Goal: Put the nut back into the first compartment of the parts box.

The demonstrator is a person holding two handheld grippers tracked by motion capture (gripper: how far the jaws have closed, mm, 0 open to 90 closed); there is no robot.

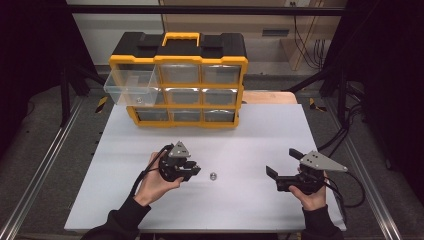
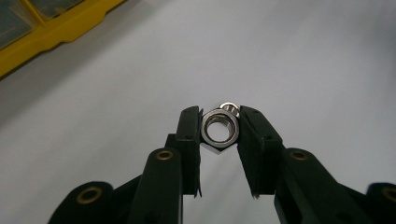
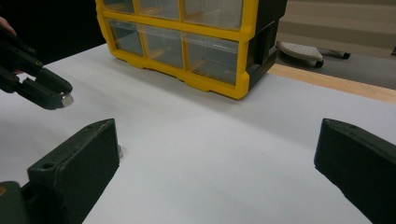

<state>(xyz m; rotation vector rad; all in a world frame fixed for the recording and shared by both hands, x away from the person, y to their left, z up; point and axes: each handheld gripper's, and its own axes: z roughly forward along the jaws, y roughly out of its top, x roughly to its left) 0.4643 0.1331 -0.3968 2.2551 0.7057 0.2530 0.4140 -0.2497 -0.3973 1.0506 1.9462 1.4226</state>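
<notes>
The white tabletop (image 1: pixel 240 200) carries a yellow and black drawer cabinet (image 1: pixel 180 80) at its far edge; no brand, label or writing on it can be read. Its top-left clear drawer (image 1: pixel 129 85) stands pulled out. Well in front of the cabinet, on the side of that drawer, the left gripper (image 2: pixel 220 128) holds a silver hex nut (image 2: pixel 219 130) between its fingers, above a second small nut (image 1: pixel 212 175) lying on the tabletop. The right gripper (image 1: pixel 280 176) sits farther right of the cabinet's front, its fingers spread wide around nothing
</notes>
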